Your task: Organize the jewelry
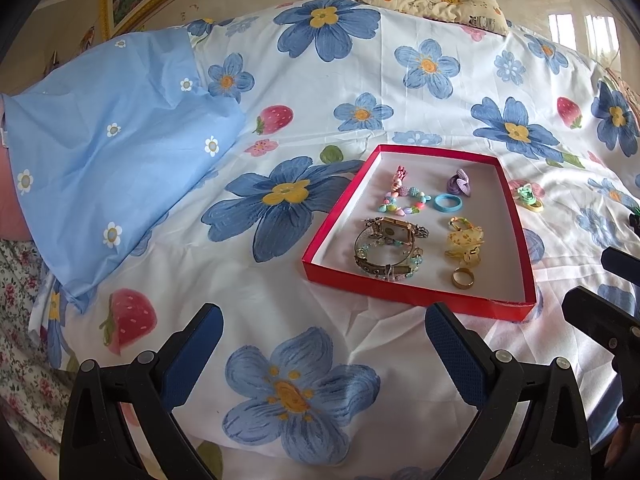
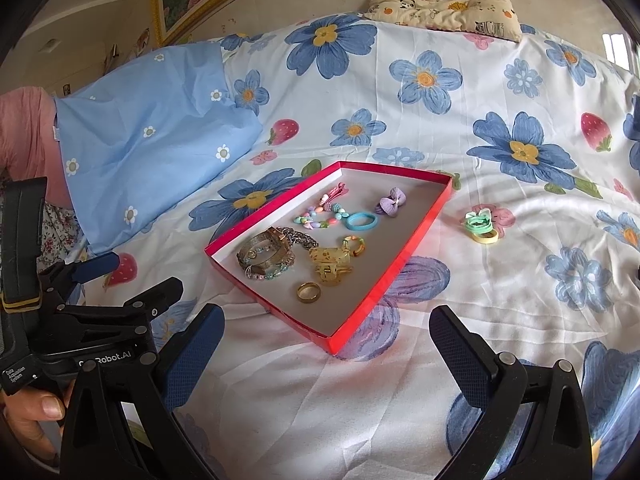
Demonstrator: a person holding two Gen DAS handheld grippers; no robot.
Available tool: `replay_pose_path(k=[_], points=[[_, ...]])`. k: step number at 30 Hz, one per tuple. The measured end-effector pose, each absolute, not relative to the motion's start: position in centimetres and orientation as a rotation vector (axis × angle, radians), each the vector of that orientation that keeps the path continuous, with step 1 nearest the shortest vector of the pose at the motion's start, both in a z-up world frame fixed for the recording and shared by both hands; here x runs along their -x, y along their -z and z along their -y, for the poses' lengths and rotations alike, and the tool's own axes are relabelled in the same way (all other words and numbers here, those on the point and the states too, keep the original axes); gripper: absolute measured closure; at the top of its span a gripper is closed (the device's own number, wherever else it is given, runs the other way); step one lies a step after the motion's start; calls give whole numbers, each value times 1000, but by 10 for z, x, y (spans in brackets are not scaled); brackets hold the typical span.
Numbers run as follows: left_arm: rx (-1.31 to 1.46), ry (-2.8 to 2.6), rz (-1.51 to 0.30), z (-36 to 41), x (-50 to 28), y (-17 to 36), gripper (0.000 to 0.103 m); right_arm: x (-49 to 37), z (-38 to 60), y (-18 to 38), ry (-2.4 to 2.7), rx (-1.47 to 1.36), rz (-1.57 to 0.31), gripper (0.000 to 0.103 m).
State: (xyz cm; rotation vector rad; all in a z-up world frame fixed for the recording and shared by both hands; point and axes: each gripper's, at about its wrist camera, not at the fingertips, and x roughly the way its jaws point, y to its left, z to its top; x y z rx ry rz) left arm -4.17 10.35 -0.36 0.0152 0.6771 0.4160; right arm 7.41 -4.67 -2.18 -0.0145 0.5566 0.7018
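I hold both tongs low over a bed spread with a white sheet printed in big blue flowers and strawberries. My left gripper has its blue-padded jaws spread wide with nothing between them, only sheet below; my right gripper is just as wide open and equally empty. Ahead of both sits a shallow red tray with a pale grey floor, lying flat on the sheet. Inside it, at the far end, a pink clip lies just above a pastel bead bracelet, with a light blue hair ring beside that and a purple bow hair tie toward the far right corner. Nearer me, a square-faced gold watch lies tangled with a beaded bracelet and a metal strap, touching each other. To their right is a translucent yellow claw clip, a small beaded loop at its far side, and a gold ring lies alone close to the near rim. Outside the tray, to its right and well apart from it, green and yellow hair ties rest in a small pile on the sheet. A folded light blue pillowcase lies at the left, and a panda-print cushion sits at the bed's far edge.
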Motion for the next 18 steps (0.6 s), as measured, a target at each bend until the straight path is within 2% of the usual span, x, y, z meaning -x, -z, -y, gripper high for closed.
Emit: replay_pose_path(k=[18], points=[[-11, -406, -684, -103, 39, 5, 1, -75, 46, 23, -701, 17, -567, 0]])
